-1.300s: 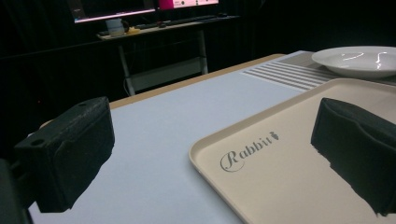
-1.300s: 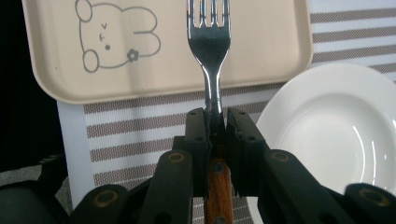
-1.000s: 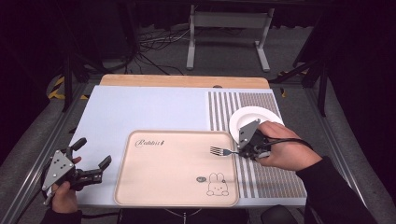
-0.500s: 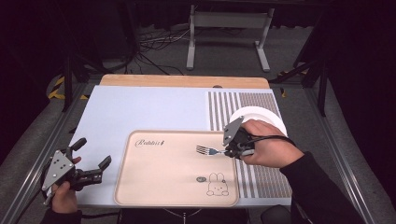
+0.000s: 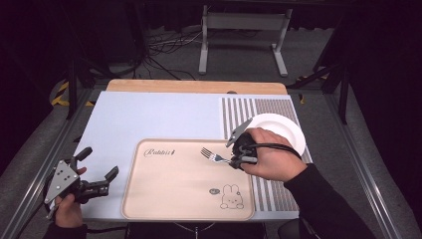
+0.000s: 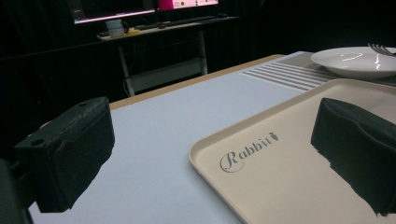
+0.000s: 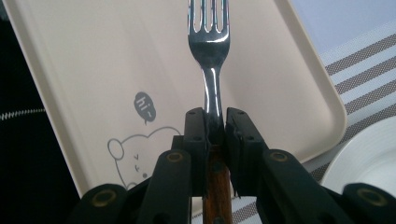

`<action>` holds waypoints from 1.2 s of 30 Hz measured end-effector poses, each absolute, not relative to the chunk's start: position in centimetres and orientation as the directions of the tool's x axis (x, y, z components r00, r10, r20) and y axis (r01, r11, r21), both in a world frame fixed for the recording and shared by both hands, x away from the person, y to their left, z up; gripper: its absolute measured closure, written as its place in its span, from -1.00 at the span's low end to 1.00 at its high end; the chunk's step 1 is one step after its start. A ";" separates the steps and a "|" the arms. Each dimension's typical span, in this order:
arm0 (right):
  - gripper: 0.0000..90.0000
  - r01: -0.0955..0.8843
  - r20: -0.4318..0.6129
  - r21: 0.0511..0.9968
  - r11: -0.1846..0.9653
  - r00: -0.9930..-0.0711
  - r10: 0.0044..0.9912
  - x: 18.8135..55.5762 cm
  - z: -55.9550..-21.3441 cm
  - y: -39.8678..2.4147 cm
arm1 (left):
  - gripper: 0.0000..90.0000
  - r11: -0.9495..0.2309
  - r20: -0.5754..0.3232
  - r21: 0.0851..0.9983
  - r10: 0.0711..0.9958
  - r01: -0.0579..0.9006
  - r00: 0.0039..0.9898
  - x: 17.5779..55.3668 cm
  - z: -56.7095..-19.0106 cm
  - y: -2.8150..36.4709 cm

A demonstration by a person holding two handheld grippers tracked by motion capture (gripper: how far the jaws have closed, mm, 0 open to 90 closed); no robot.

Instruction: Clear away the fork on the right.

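A fork (image 7: 209,51) is pinched by its neck in the right gripper (image 5: 238,158) over the beige tray (image 5: 164,199), tines ahead, while the left gripper (image 5: 94,172) is held spread beside the tray's edge

We see fork (image 7: 209,42): polished metal head, glossy, brown wood-look handle. Tray (image 5: 164,199): smooth matt beige plastic, we think. Plate (image 6: 355,60): glossy white. Left gripper (image 6: 215,154) pads (image 6: 70,149): matt black, foam-like. Table edge (image 5: 199,86): pale wood.
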State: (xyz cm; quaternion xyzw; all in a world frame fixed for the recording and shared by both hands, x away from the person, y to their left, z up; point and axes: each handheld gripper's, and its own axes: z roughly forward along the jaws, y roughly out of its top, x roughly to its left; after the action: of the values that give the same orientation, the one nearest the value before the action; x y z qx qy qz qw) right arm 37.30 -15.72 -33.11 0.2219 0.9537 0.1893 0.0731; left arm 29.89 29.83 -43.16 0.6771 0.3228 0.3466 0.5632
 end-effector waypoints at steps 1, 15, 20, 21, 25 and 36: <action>0.77 0.413 -0.051 0.402 0.817 -0.881 0.471 37.3 -33.2 -15.6 | -0.99 -0.157 0.105 0.987 0.828 0.047 0.551 29.9 -43.2 29.8; 0.77 0.573 0.007 0.419 0.704 -0.778 0.629 37.4 -33.6 -14.3 | -0.99 -0.160 0.110 0.986 0.825 0.042 0.554 29.9 -43.1 29.8; 0.77 0.606 0.011 0.403 0.686 -0.753 0.658 37.6 -34.1 -13.9 | -0.99 -0.158 0.108 0.986 0.824 0.043 0.557 29.9 -43.1 29.8; 0.77 0.613 0.009 0.402 0.680 -0.745 0.667 37.7 -34.1 -13.8 | -0.99 -0.158 0.108 0.986 0.824 0.043 0.557 29.9 -43.1 29.8; 0.77 0.633 0.014 0.397 0.665 -0.728 0.685 37.8 -34.4 -13.7 | -0.99 -0.157 0.105 0.986 0.824 0.046 0.557 29.9 -43.1 29.8; 0.77 0.690 0.031 0.375 0.618 -0.676 0.736 38.4 -36.0 -13.0 | -0.99 -0.153 0.103 0.987 0.828 0.045 0.551 29.9 -43.2 29.9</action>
State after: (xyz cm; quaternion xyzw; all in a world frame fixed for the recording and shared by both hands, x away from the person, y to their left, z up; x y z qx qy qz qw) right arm 38.36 -12.97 -36.02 0.3974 0.8974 0.1813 0.0628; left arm 29.93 29.86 -43.16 0.6756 0.3230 0.3467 0.5648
